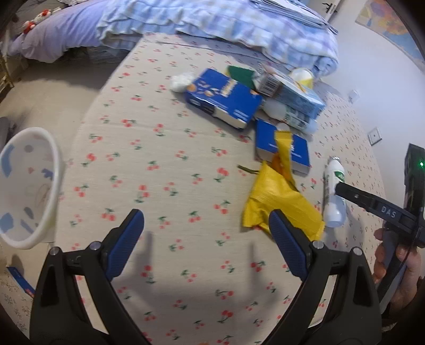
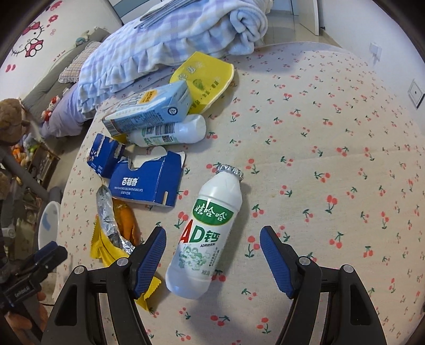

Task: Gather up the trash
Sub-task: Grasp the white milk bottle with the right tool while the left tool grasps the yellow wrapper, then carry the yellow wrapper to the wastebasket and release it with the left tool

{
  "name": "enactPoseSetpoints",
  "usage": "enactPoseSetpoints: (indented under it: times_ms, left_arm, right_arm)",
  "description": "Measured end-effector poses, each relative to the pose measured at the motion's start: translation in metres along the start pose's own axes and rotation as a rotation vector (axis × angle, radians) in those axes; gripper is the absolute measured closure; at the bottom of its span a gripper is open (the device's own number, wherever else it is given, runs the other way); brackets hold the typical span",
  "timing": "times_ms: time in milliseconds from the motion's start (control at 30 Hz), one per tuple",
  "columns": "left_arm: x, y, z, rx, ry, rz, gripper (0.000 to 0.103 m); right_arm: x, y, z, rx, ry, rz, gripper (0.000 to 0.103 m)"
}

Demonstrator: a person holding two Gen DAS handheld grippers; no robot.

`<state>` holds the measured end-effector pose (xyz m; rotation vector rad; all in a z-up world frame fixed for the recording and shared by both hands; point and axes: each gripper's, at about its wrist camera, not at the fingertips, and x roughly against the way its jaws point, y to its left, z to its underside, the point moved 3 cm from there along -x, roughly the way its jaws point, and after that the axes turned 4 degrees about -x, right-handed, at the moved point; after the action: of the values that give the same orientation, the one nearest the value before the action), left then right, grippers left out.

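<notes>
Trash lies on a cherry-print bed sheet [image 2: 332,148]. A white AD milk bottle [image 2: 207,231] lies between the open fingers of my right gripper [image 2: 212,236]; it also shows in the left wrist view [image 1: 335,191]. My left gripper [image 1: 205,220] is open and empty above bare sheet, with a yellow wrapper [image 1: 279,201] by its right finger; the wrapper also shows in the right wrist view [image 2: 106,246]. Beyond lie torn blue boxes [image 2: 148,183], a light blue carton [image 2: 148,108], a second white bottle [image 2: 170,132] and a yellow packet [image 2: 204,77].
A white bin [image 1: 29,185] stands off the bed's left edge. A folded blue checked blanket [image 1: 217,24] lies at the far end of the bed. A wall [image 1: 372,79] runs along the right side.
</notes>
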<state>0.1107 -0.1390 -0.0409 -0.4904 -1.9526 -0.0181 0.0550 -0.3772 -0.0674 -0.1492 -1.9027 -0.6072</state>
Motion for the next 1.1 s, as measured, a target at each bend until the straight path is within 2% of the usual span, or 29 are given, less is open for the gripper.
enactPoseSetpoints:
  times_ms: [100, 167, 267, 300, 400, 467, 500, 567, 633, 800, 867, 1100]
  left_arm:
    - [-0.008, -0.016, -0.001, -0.035, 0.003, 0.025, 0.01]
    - [-0.013, -0.024, -0.003, -0.055, 0.008, 0.044, 0.014]
    - [-0.021, -0.035, -0.004, -0.074, 0.017, 0.074, 0.021]
    - [-0.024, -0.038, -0.004, -0.079, 0.022, 0.084, 0.026]
    - [-0.033, -0.046, -0.002, -0.1, 0.049, 0.12, 0.046]
    - [-0.035, -0.05, -0.002, -0.122, 0.042, 0.11, 0.052]
    - [-0.037, -0.054, -0.001, -0.138, 0.048, 0.109, 0.063]
    - [-0.038, -0.057, -0.001, -0.156, 0.047, 0.098, 0.064]
    - [-0.039, -0.058, 0.0, -0.17, 0.041, 0.088, 0.072]
    - [-0.035, -0.058, 0.0, -0.175, 0.015, 0.096, 0.08]
    - [-0.032, -0.058, -0.004, -0.175, 0.006, 0.101, 0.09]
    - [-0.007, -0.05, -0.009, -0.153, -0.046, 0.139, 0.093]
  right_arm:
    - [-0.006, -0.002, 0.0, 0.001, 0.019, -0.003, 0.029]
    - [-0.008, -0.005, 0.001, 0.003, 0.031, -0.005, 0.031]
    - [-0.01, -0.008, 0.003, 0.004, 0.057, -0.038, 0.053]
    - [-0.01, -0.008, 0.004, 0.007, 0.064, -0.041, 0.064]
    - [-0.007, -0.012, 0.006, 0.025, 0.061, -0.034, 0.064]
    - [-0.003, -0.015, 0.008, 0.024, 0.059, -0.039, 0.064]
    - [-0.002, -0.016, 0.009, 0.024, 0.059, -0.042, 0.064]
    - [0.001, -0.019, 0.01, 0.025, 0.056, -0.043, 0.064]
    - [0.005, -0.023, 0.011, 0.027, 0.05, -0.039, 0.064]
    - [0.012, -0.028, 0.012, 0.019, 0.04, -0.035, 0.064]
    - [0.015, -0.028, 0.013, 0.016, 0.034, -0.039, 0.064]
    - [0.031, -0.019, 0.01, 0.031, 0.0, -0.065, 0.065]
